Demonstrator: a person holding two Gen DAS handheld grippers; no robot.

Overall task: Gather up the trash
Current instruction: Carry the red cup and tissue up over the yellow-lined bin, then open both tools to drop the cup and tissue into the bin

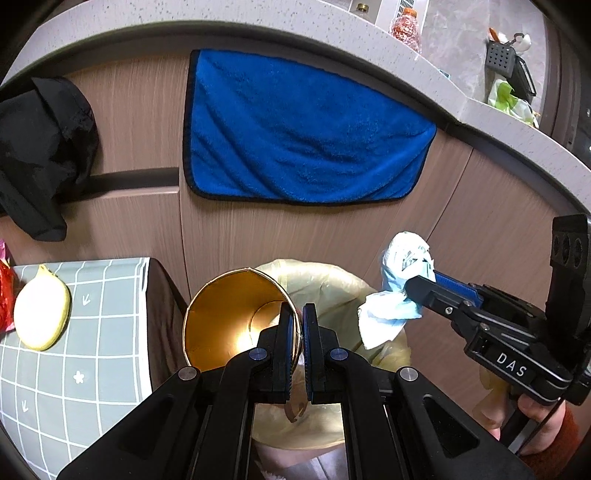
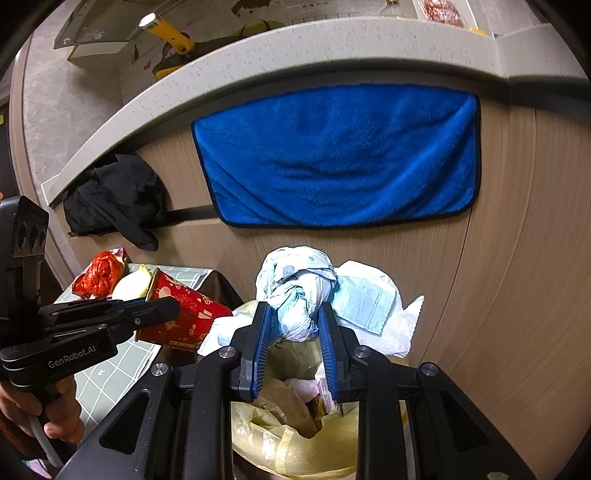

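A pale speckled tabletop point(image 1: 229, 26) is curving across the top, its edge overhanging wood-grain cabinet fronts point(image 1: 280, 236). A blue towel point(image 2: 340, 155) is hanging flat against those fronts, with a black cloth point(image 1: 40, 147) drooping further left. Lower left, a grey-green checked cover point(image 1: 92, 332) is lying over a low piece of furniture.

"DAS" on right tool point(image 1: 417, 291), "GenRobot.AI" on left tool point(image 2: 173, 308)

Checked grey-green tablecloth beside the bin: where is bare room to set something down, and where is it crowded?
Free: the near part of the checked grey-green tablecloth, bordered by the pale yellow oval pouch and the cloth's dark edge. Crowded: the far corner, with the pouch and the crumpled red foil wrapper, and over the yellow-lined bin, where both grippers hold trash.
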